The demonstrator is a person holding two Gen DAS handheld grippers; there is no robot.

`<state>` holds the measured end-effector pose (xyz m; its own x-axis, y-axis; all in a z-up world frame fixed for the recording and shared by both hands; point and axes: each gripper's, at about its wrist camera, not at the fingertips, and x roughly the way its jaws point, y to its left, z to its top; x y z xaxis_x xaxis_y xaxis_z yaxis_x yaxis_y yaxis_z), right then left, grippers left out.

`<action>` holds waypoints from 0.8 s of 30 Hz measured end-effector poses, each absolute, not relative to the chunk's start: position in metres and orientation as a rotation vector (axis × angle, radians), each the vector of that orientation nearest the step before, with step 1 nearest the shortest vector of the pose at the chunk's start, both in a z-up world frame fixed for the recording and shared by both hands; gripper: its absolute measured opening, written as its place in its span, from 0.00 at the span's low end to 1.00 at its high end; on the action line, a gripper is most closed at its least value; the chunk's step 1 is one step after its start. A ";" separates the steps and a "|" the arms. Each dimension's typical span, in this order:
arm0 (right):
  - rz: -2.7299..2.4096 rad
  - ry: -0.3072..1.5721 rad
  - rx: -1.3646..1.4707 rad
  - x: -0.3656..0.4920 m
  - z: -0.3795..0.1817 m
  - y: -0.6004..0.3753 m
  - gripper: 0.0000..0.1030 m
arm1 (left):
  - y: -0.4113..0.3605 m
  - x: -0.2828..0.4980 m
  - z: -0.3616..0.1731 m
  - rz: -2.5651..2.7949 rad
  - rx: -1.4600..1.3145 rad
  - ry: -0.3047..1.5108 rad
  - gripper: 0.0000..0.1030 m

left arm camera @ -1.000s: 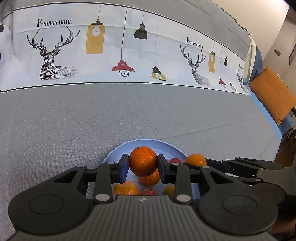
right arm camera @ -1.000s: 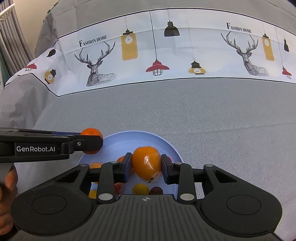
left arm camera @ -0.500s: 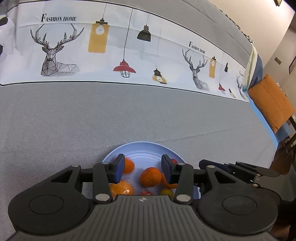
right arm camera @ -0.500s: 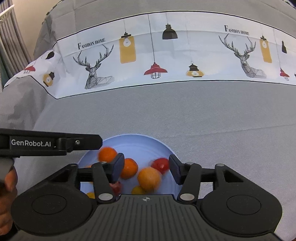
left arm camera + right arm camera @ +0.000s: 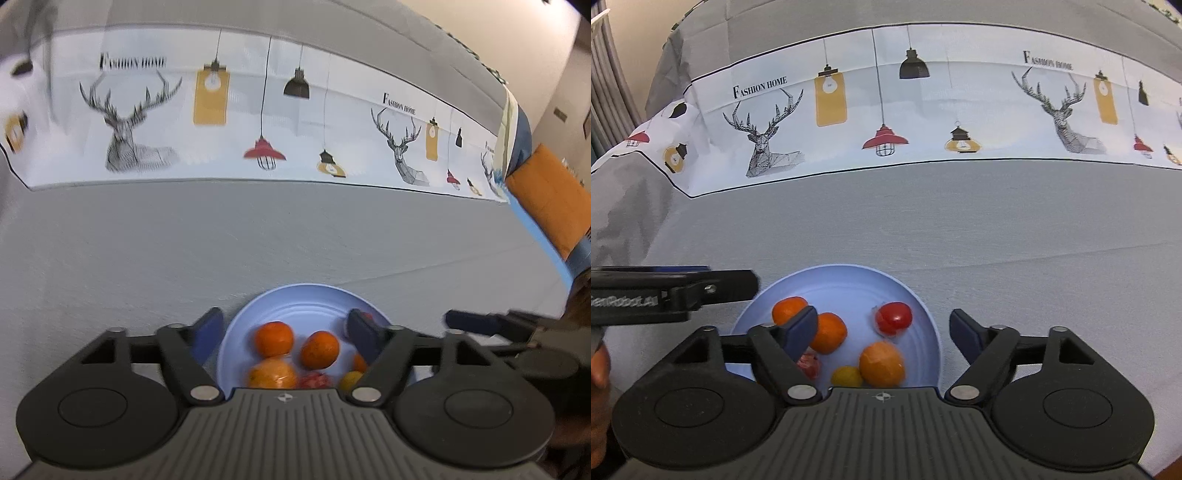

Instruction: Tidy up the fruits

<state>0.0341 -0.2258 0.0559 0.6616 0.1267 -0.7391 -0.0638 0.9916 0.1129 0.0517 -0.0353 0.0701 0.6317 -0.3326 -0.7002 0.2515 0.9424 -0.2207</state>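
A light blue plate point(image 5: 306, 299) point(image 5: 842, 280) sits on the grey cloth and holds several fruits: oranges point(image 5: 274, 338) point(image 5: 831, 332), a larger orange point(image 5: 882, 363), a red tomato point(image 5: 894, 317), a small yellow fruit point(image 5: 846, 376) and a red fruit point(image 5: 314, 380). My left gripper point(image 5: 286, 328) is open and empty above the plate's near side. My right gripper point(image 5: 884, 328) is open and empty above the plate. The left gripper's fingers point(image 5: 701, 288) show at the left of the right wrist view; the right gripper's fingers point(image 5: 480, 321) show at the right of the left wrist view.
The grey cloth point(image 5: 960, 221) spreads around the plate. A white band printed with deer and lamps point(image 5: 886, 103) runs across the far side. An orange cushion point(image 5: 550, 199) lies at the far right.
Both grippers opened and dropped their oranges into the plate. Both then opened wider and drew back a little.
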 end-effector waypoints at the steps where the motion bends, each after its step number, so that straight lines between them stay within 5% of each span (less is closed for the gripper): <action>1: 0.099 0.837 0.074 0.030 0.057 -0.227 0.86 | -0.035 0.046 0.072 -0.326 -0.083 0.804 0.82; 7: 0.042 0.790 0.078 -0.007 0.064 -0.232 0.99 | -0.024 -0.005 0.080 -0.262 -0.084 0.749 0.83; 24: -0.038 0.636 0.084 -0.099 0.112 -0.237 0.99 | -0.010 -0.082 0.080 -0.191 -0.075 0.748 0.85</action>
<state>-0.0987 -0.2372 0.1125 0.8038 -0.0098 -0.5948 0.0613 0.9959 0.0664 -0.0816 -0.0104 0.0797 0.7168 -0.1989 -0.6683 0.1460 0.9800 -0.1352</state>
